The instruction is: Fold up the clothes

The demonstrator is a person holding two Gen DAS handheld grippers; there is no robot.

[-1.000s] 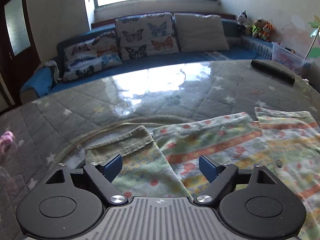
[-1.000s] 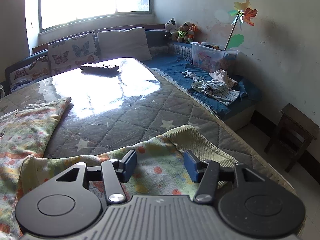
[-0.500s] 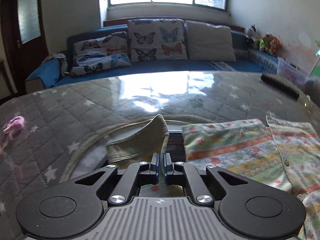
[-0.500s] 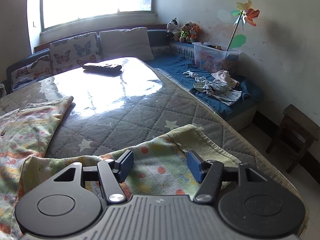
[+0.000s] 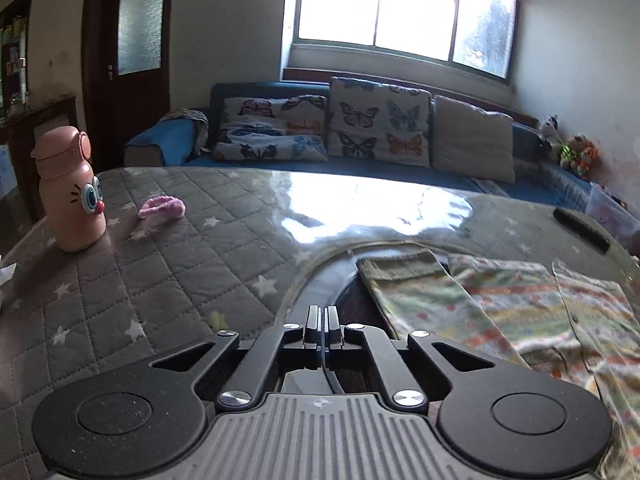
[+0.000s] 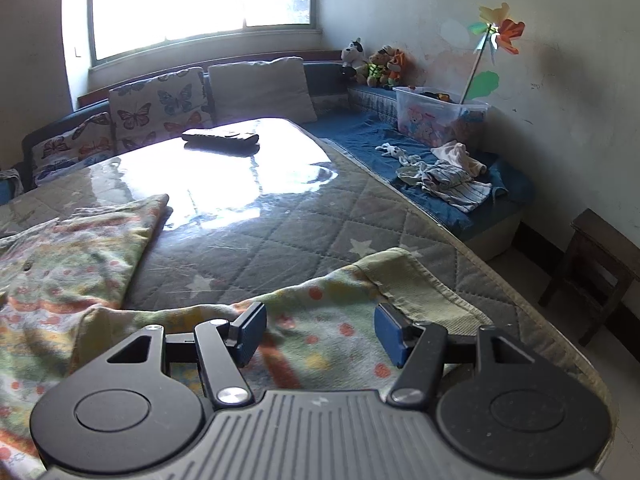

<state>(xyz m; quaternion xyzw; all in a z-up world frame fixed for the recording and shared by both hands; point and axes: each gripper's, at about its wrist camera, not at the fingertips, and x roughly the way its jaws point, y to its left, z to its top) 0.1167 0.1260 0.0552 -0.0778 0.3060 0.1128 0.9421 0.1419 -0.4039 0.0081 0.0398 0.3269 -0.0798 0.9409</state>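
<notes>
Your left gripper (image 5: 322,322) has swung left off the sleeve (image 5: 412,288), jaws closed on nothing, sleeve now lying folded inward to its right. Your right gripper (image 6: 320,334) hovers wide above the other sleeve (image 6: 360,300).

the surface (image 5: 168,280) is covered in grey quilted cloth with stitched diamonds and pale stars, under a clear glossy sheet that mirrors the window toward its far edge. the garment (image 6: 80,264) is soft, matt printed cloth, slightly nubbly; its sleeve cuff (image 6: 416,284) near the right edge is ribbed knit, as is the other cuff (image 5: 396,266). the left tongs (image 5: 322,320) are matt black plastic with shiny metal screw heads and a ridged grey housing. the right tongs (image 6: 320,334) have the same finish, with smooth blue pads (image 6: 390,334). the pink bottle (image 5: 70,192) near the left edge looks like smooth satin plastic. the stool (image 6: 596,268) is dark, dull wood.
</notes>
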